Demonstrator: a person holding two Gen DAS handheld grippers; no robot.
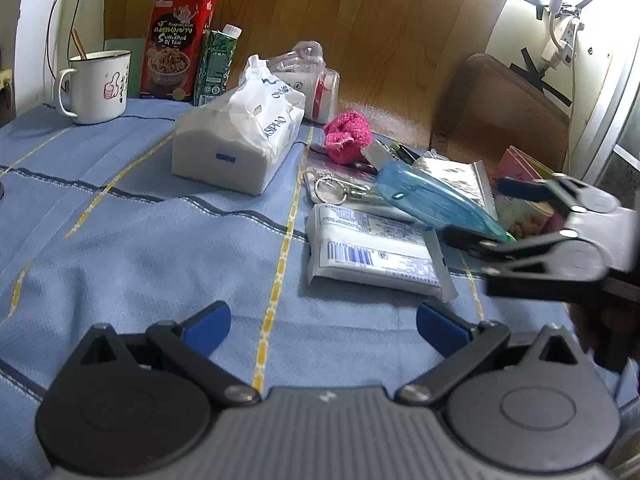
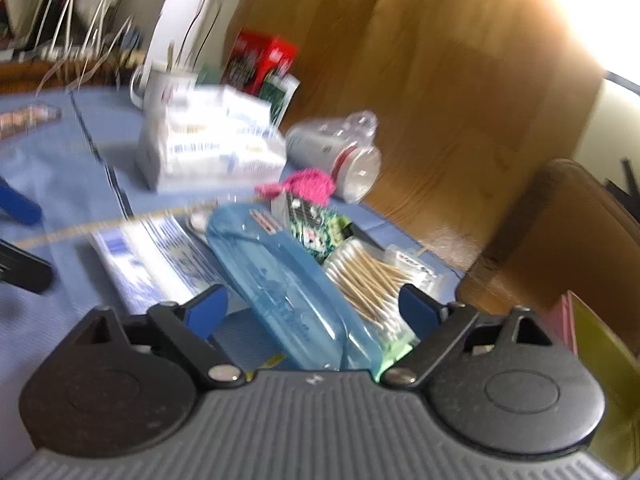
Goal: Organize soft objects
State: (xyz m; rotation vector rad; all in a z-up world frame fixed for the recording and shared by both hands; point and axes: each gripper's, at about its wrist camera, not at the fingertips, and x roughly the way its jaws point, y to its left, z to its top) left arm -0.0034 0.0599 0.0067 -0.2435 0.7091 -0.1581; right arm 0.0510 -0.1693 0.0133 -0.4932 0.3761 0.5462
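A large white tissue pack [image 1: 240, 144] lies on the blue cloth [image 1: 120, 248], with a pink knitted piece [image 1: 346, 136] to its right. A flat white tissue packet [image 1: 372, 252] with a barcode lies nearer. My left gripper [image 1: 324, 326] is open over bare cloth, just short of that packet, with nothing between its fingers. My right gripper [image 2: 314, 310] is open too. A clear blue case [image 2: 280, 280] lies between its fingers without touching the pads. The right wrist view is blurred, and shows the pink piece [image 2: 312, 186] and the tissue pack [image 2: 212, 144] further off.
A mug [image 1: 96, 86], a red box [image 1: 178, 42], a green carton [image 1: 216, 64] and a clear jar [image 1: 308, 76] stand at the back. A keyring [image 1: 332, 190], a silver zip bag [image 1: 456, 176] and a bag of cotton swabs [image 2: 372, 280] crowd the right side. A brown chair [image 1: 500, 112] stands past the table's edge.
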